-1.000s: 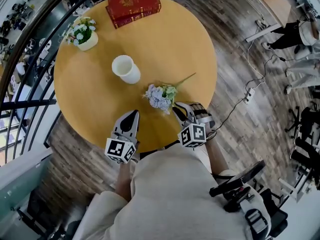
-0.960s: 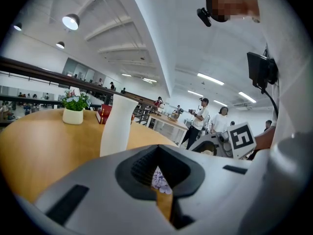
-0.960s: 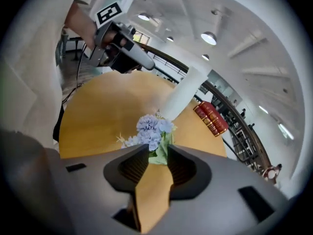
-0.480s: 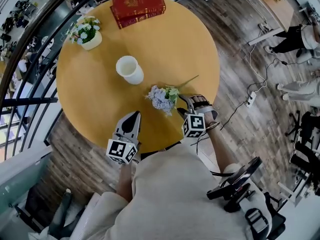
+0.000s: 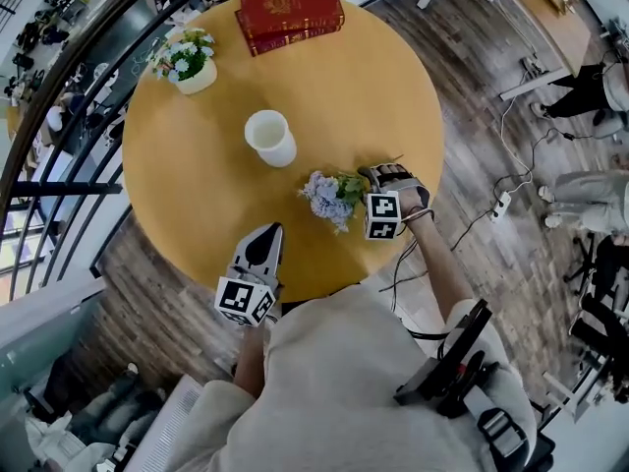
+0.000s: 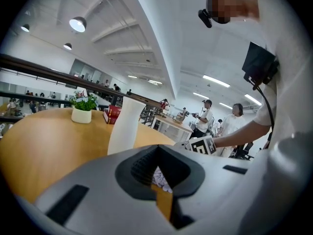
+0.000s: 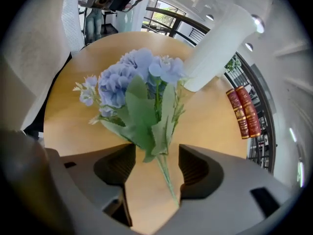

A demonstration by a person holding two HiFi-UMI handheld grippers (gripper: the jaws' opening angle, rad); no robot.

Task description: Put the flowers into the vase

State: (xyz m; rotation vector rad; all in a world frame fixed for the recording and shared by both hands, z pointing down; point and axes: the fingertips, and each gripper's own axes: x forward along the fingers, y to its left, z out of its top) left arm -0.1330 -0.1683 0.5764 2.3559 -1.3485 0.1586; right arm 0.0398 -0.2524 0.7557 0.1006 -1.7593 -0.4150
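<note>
Right gripper (image 7: 155, 156): jaws apart, just been opening, astride the green stem, not pressing it.
Left gripper (image 6: 157, 150): jaws clenched together, empty, low over the near table edge.
Bunch of pale blue artificial flowers (image 7: 139, 77): lying on the round wooden table (image 5: 197, 195), blooms beside the right gripper.
White cylindrical vase (image 5: 271, 138): upright, near the blooms, apart from them.
Far edge: potted plant (image 5: 189, 62), red books (image 5: 290, 13).

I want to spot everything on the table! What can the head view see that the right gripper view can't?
Only the head view shows the left gripper and the wooden floor. Only the right gripper view shows the stem passing between the right gripper's jaws, which have just opened and do not press it. Both show the blue flowers, the white vase, the red books and the table.
</note>
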